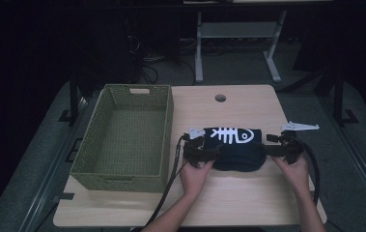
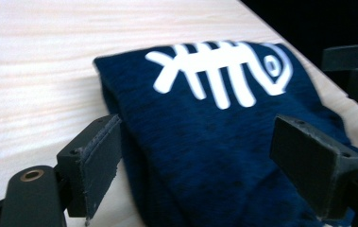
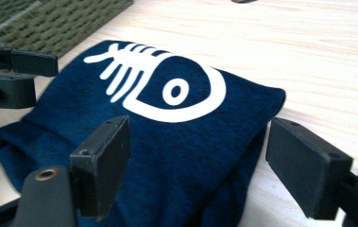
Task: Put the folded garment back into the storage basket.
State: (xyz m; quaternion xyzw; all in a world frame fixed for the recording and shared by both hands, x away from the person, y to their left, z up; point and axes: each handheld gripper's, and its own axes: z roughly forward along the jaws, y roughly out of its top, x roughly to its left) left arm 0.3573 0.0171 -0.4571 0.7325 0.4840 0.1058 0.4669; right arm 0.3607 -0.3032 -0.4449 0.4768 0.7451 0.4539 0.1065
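Both grippers, left gripper (image 1: 213, 153) and right gripper (image 1: 269, 151), stand wide open around the folded navy cloth (image 1: 234, 147); uneven closing could unfold it.

Navy cloth (image 1: 233, 145), white fishbone print

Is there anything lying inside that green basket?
No: in the high view the green basket shows only its bare woven floor; the folded blue cloth lies beside it.

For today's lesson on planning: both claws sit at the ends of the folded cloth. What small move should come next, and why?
Probably shut both claws on the cloth. The left claw and right claw are open, their jaws either side of the cloth's ends, so neither has a hold yet. The basket beside it looks like the likely goal.
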